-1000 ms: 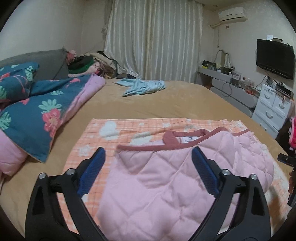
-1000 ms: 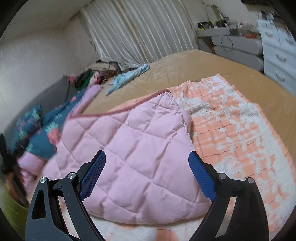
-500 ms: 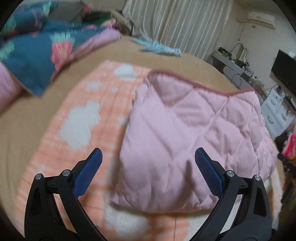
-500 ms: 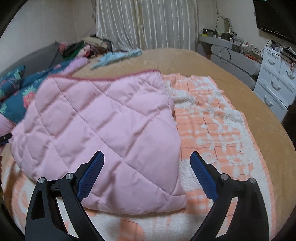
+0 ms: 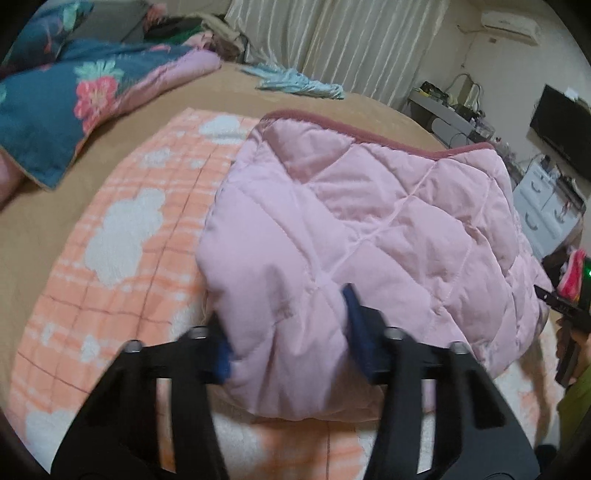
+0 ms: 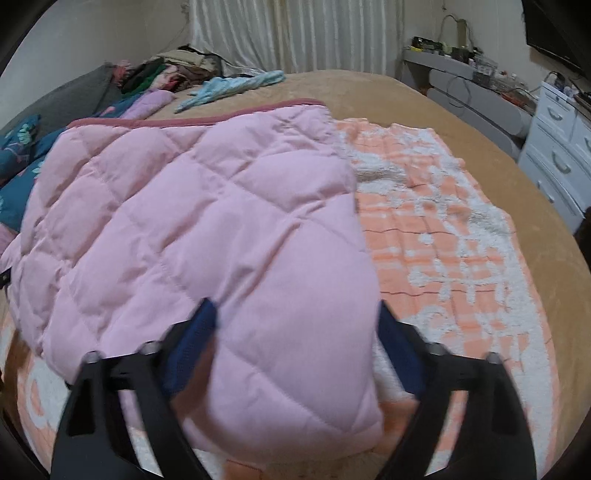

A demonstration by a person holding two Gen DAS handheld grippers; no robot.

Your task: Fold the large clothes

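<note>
- My left gripper (image 5: 286,332) has just been closing, and its blue pads (image 5: 354,314) now pinch a bunched fold at the near left corner of the pink quilted jacket (image 5: 369,221); fabric bulges up between the two fingers.
- My right gripper (image 6: 295,332) has also just been closing, with the jacket's (image 6: 207,229) near right corner between its fingers. The left pad (image 6: 195,332) is against the cloth; the right pad (image 6: 395,339) sits at the jacket's edge (blur keeps me from saying whether it presses, so I cannot tell if the grip is made).
- From both tools outward, the jacket spreads away from me, folded into a thick slab, its dark rose trim (image 5: 351,129) running along the far edge.
- The jacket lies on an orange checked blanket (image 5: 122,266) with white cloud shapes; the blanket shows on both sides of it and along the near edge beneath the fingers.
- The blanket rests on a tan bedspread (image 6: 388,96).
- Farther off, a teal floral quilt (image 5: 48,110) sits at the left of the bed, and a light blue garment (image 5: 299,83) lies well apart near the curtains (image 6: 295,33).
- White drawers (image 6: 557,155) stand at the right, beside the bed.
- In the left view, the right gripper's black body (image 5: 569,317) shows at the far right edge.
</note>
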